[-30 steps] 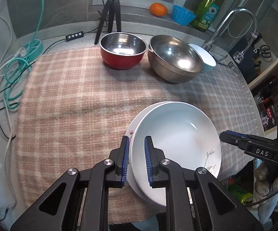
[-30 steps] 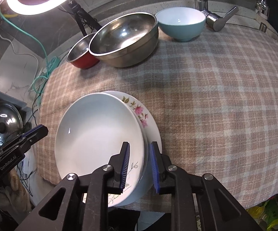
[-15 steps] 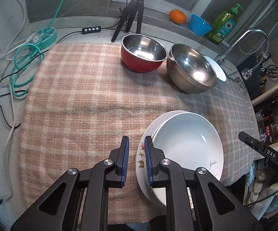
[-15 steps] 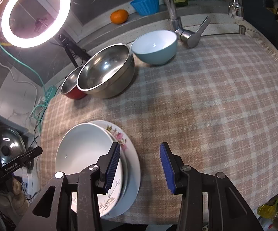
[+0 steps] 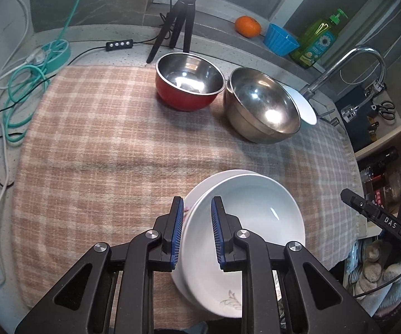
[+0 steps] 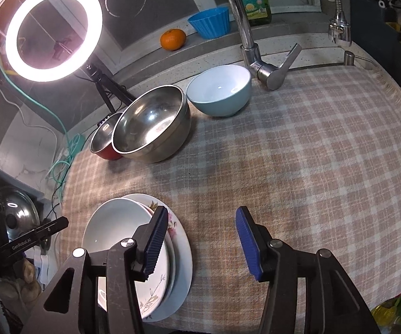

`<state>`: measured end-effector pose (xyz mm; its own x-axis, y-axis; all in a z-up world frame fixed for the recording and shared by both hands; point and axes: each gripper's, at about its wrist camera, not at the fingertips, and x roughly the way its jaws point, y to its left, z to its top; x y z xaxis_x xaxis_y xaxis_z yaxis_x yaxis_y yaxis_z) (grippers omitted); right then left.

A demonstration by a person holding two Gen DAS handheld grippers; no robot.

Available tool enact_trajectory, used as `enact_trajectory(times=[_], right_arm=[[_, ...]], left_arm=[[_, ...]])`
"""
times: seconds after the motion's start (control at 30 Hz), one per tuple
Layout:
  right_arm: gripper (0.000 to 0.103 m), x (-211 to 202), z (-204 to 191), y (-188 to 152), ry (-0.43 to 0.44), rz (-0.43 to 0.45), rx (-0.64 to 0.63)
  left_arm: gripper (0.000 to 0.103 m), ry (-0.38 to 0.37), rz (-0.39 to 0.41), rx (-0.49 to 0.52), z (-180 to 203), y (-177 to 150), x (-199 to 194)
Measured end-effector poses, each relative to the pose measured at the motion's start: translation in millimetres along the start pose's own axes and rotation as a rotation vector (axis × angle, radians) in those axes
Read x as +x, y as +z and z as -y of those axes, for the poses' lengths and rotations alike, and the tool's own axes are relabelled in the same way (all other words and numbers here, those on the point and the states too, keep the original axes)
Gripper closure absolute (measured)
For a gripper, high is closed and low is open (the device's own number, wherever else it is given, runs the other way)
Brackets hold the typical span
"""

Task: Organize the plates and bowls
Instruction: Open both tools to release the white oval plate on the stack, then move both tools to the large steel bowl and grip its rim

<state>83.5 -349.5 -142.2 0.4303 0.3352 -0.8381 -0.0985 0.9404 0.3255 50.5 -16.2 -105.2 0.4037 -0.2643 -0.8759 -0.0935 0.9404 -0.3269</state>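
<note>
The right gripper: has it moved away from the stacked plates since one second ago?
Yes. The right gripper, jaws opening and empty, has drawn back right of the plates, over bare cloth.

Two plates (image 6: 128,239) stacked, three bowls (image 6: 151,126), two grippers (image 5: 197,233), one orange (image 6: 173,39), one blue cup (image 6: 209,22), one soap bottle (image 5: 316,41), one faucet (image 6: 252,41), one ring light (image 6: 53,29).

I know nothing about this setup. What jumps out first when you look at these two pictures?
The glowing ring light at the back, shining over a checked cloth. Next, two white plates stacked at the cloth's near edge, between both grippers: the left gripper has its opening jaws around the rim, while the right gripper opens over bare cloth. Behind stand a red bowl, a steel bowl and a pale blue bowl.
</note>
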Motion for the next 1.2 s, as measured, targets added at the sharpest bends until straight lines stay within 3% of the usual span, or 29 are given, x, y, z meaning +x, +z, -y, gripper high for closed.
enact_trajectory(times=[0.23, 0.5, 0.9, 1.03, 1.2], right_arm=[[0.056, 7, 1, 27, 0.026, -0.04, -0.075], [0.056, 18, -6, 85, 0.062, -0.022, -0.23], [0.057, 66, -27, 156, 0.115, -0.067, -0.4], [0.067, 86, -37, 176, 0.129, -0.096, -0.433], [0.07, 113, -54, 187, 0.121, -0.146, -0.508]], left_arm=[[0.084, -0.019, 0.009, -0.041, 20, 7, 11], [0.079, -0.033, 0.023, -0.107, 44, 17, 31], [0.079, -0.049, 0.053, -0.251, 64, 39, 53], [0.078, -0.058, 0.055, -0.303, 65, 44, 61], [0.078, -0.077, 0.062, -0.365, 63, 49, 70]])
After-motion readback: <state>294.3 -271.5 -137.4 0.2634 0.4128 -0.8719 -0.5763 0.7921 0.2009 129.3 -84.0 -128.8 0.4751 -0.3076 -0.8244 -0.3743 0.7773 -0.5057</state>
